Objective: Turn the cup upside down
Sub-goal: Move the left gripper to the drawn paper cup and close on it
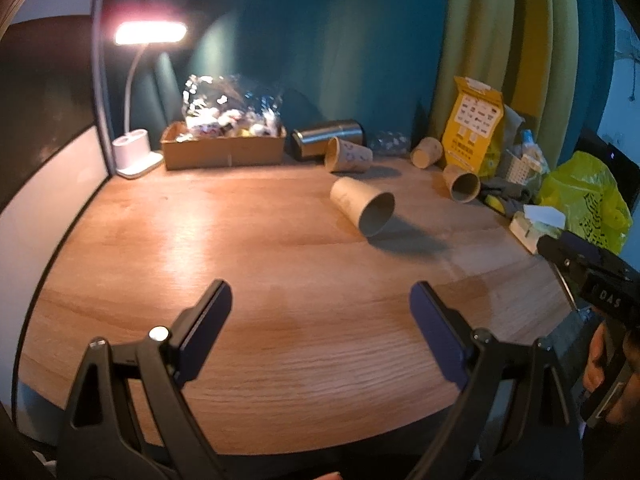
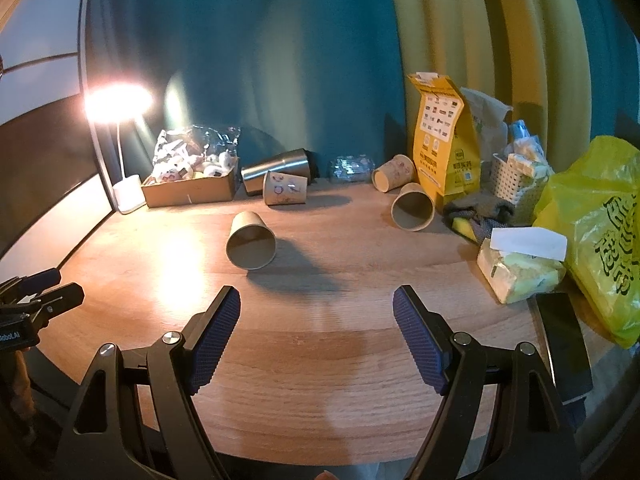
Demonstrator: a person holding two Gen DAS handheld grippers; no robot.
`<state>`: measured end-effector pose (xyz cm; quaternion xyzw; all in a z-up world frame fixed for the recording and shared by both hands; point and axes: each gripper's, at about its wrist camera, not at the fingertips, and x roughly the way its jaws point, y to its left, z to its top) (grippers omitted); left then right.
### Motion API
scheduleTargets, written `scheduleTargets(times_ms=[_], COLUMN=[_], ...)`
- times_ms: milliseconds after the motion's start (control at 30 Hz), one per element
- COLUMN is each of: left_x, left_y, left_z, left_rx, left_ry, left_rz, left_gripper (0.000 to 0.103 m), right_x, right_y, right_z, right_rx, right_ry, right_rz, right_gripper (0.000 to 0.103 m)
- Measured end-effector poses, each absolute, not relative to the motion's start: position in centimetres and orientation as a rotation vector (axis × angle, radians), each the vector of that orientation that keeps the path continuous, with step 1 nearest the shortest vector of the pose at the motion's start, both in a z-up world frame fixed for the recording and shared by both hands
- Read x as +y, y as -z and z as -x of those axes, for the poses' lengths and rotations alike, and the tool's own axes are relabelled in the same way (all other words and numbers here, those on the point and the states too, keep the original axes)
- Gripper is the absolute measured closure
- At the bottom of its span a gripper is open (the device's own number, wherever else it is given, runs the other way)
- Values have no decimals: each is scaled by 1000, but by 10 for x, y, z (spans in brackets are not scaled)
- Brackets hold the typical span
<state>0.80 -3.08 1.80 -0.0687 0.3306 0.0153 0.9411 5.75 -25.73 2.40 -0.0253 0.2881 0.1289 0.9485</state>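
Note:
A brown paper cup [image 1: 362, 207] lies on its side in the middle of the wooden table [image 1: 256, 264], mouth toward me; it also shows in the right wrist view [image 2: 251, 240]. Three more paper cups lie on their sides at the back: one printed [image 2: 285, 188], one near the yellow bag [image 2: 393, 173], one with its mouth facing me [image 2: 412, 207]. My left gripper [image 1: 320, 292] is open and empty above the near table edge. My right gripper [image 2: 316, 298] is open and empty, short of the middle cup.
A lit desk lamp [image 1: 134, 152] and a cardboard box of wrapped items [image 1: 222, 146] stand at the back left. A steel tumbler [image 1: 326, 138] lies beside them. A yellow paper bag [image 2: 442, 144], white basket [image 2: 514, 184], tissue pack [image 2: 520, 268] and yellow plastic bag [image 2: 600, 232] crowd the right.

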Motion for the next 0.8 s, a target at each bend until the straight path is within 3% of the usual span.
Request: scheduleTargets(times_ms=[467, 800], left_x=[-69, -103], left_y=[3, 4], left_z=[-157, -266], left_rx=[940, 952], left_ry=[82, 63], left_rz=[239, 193], left_gripper=[11, 11], right_x=[-306, -341], right_y=[5, 19], right_z=[-124, -172], right_rx=[668, 707], right_ry=[-190, -159], right_rz=[-40, -118], right_gripper=[21, 21])
